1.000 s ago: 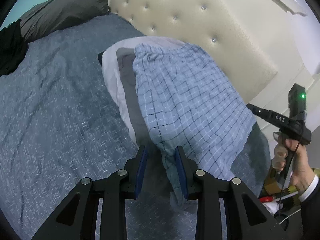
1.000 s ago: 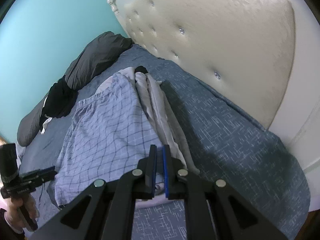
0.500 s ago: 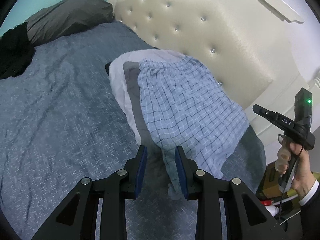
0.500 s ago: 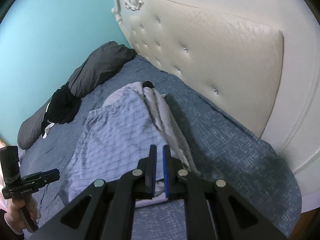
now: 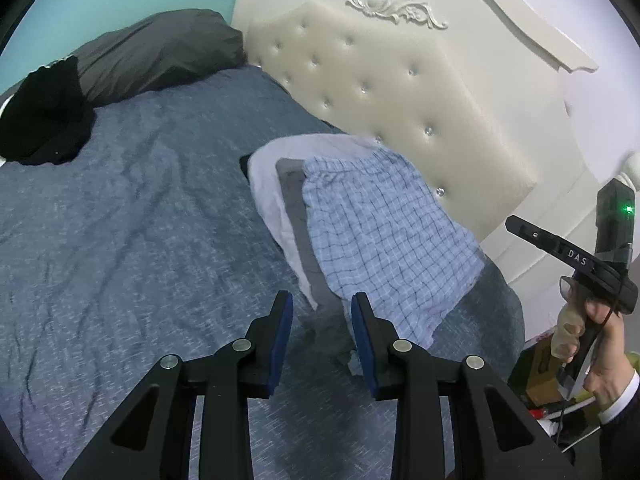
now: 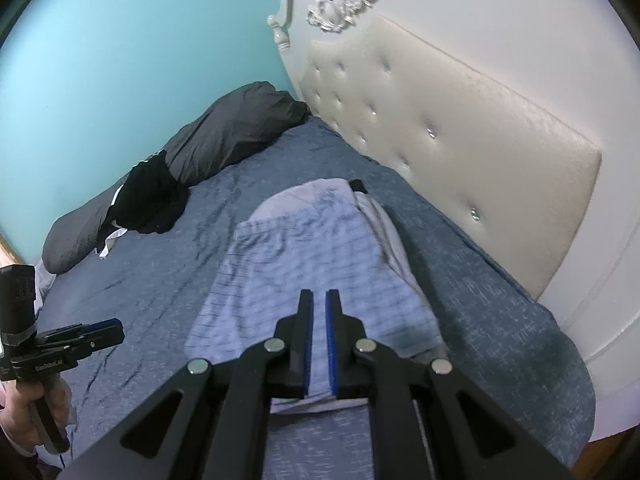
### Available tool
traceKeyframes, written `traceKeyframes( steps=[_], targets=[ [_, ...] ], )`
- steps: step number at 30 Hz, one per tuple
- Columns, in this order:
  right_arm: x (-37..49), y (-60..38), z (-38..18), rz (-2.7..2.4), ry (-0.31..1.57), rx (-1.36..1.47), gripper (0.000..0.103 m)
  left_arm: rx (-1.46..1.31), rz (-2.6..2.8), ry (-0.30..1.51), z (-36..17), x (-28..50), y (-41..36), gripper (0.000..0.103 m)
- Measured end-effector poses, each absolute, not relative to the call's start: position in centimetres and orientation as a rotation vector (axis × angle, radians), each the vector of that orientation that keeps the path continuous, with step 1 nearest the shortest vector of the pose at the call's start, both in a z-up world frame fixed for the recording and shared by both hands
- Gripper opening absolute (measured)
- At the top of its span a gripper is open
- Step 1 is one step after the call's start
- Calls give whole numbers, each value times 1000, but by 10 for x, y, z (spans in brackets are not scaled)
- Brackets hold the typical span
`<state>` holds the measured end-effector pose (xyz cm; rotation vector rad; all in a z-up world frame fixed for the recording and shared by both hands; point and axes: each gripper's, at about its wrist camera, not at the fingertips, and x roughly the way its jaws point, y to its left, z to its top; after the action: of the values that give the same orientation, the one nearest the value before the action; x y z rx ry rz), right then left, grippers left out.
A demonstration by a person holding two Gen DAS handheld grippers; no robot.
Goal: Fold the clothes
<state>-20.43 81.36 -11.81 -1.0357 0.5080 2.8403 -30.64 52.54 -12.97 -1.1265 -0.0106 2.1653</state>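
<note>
A folded blue checked garment lies on top of a stack of folded white and grey clothes on the bed, close to the headboard. My left gripper hovers above the near end of the stack; its jaws are opening and nothing is between them. In the right wrist view the checked garment lies below and beyond my right gripper, whose jaws are shut and hold nothing. Each gripper shows in the other's view: the right gripper at the right edge, the left gripper at the lower left.
The blue-grey bedcover spreads wide to the left of the stack. A crumpled black garment lies against a dark grey pillow by the turquoise wall. The cream tufted headboard borders the bed. Boxes and a cable sit beside the bed.
Both grippers have risen and drawn back from the clothes stack, which now looks smaller and farther. The left jaws stand slightly wider. The right jaws stay shut.
</note>
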Motion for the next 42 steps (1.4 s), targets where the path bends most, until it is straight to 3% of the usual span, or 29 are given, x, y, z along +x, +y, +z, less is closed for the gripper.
traceKeyframes(
  steps=[7, 12, 19, 24, 28, 32, 37, 39, 42],
  targets=[
    [-210, 785, -101, 2842, 469, -1030, 6, -1108, 2222, -23, -110, -306, 494, 42],
    [-211, 767, -91, 2847, 448, -1023, 15, -1093, 2256, -24, -97, -307, 472, 43],
    [-216, 740, -77, 2856, 420, -1017, 18, -1074, 2304, -25, -80, -304, 441, 47],
    [-220, 717, -68, 2884, 401, -1014, 45, -1064, 2339, -34, -71, -304, 415, 48],
    [-223, 698, -60, 2908, 390, -1010, 48, -1059, 2364, -47, -64, -303, 394, 49],
    [-226, 680, -53, 2930, 383, -1005, 67, -1054, 2381, -58, -60, -302, 377, 50],
    [-227, 661, -47, 2934, 377, -1004, 76, -1051, 2389, -71, -55, -298, 359, 55],
    [-226, 654, -45, 2923, 389, -1002, 84, -1048, 2392, -74, -54, -296, 352, 56],
    [-223, 641, -41, 2927, 378, -993, 87, -1043, 2399, -82, -51, -292, 342, 57]
  ],
)
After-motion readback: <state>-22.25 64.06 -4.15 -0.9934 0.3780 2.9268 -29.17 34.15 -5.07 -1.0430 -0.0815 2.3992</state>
